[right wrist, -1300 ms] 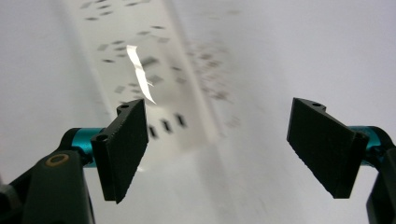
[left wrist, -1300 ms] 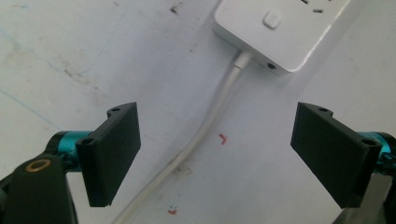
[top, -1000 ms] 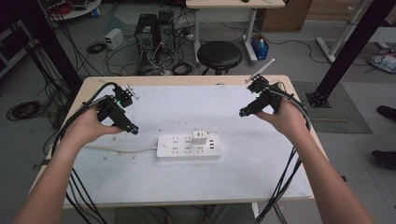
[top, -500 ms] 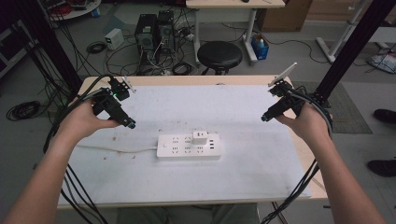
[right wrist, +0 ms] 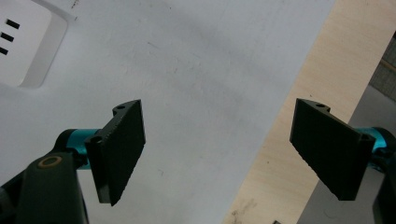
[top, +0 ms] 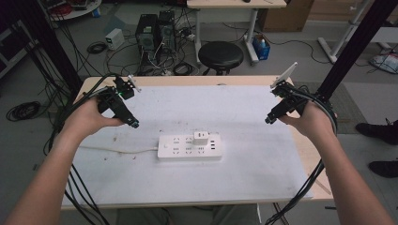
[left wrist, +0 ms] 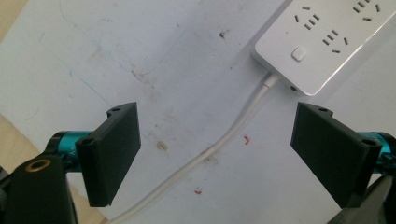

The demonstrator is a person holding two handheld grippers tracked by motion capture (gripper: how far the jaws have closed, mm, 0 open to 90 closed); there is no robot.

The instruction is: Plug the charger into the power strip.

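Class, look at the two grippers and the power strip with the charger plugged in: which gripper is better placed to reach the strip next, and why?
Probably the left gripper: it hovers open close to the power strip and its cord. The right gripper, also open, hangs near the table edge, farther away.

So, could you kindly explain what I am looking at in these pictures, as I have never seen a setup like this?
Gladly. There is no robot here: a person stands at a table covered with a white sheet and holds a hand tool in each hand. Each tool ends in two black jaws, the tongs. The high view looks down from above the person, with the left tongs on the left and the right tongs on the right. The other two pictures come from small cameras riding on the tools, looking along the left tongs and the right tongs. Both are open and hold nothing. On the sheet lies a white power strip with a white charger plugged into it, and its cable runs off to the left.
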